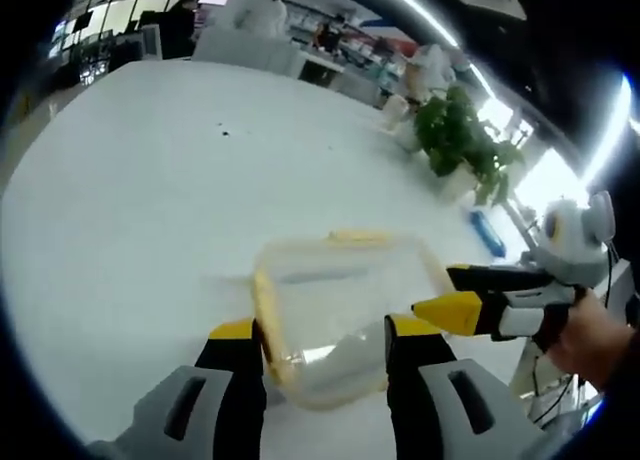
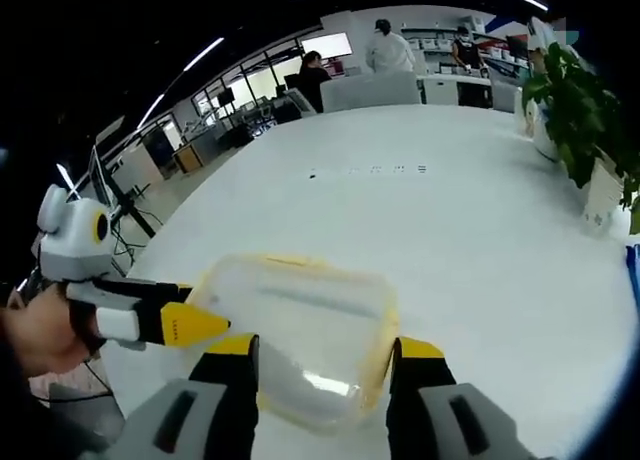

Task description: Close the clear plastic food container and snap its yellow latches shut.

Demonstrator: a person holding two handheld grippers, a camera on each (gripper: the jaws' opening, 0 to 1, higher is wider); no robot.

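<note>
Both views look down close over the clear container [image 1: 335,315] [image 2: 300,335] from opposite sides of the white surface [image 1: 150,180] [image 2: 450,210], sharing the potted plant [image 1: 465,140] [image 2: 585,110].

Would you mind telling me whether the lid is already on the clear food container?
On, it seems: a clear lid with yellow edging covers the container flat in both views. Whether the latches are snapped, I cannot tell.

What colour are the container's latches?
Yellow latches on a clear container, best in the left gripper view.

Light: bright, from ceiling strips [image 1: 425,15] and a window [image 1: 550,175].
Glare: pale sheen on the table [image 2: 470,210]; highlight on the container [image 1: 335,315].
Blur: container edges smeared.
Edges: strongly bowed.
</note>
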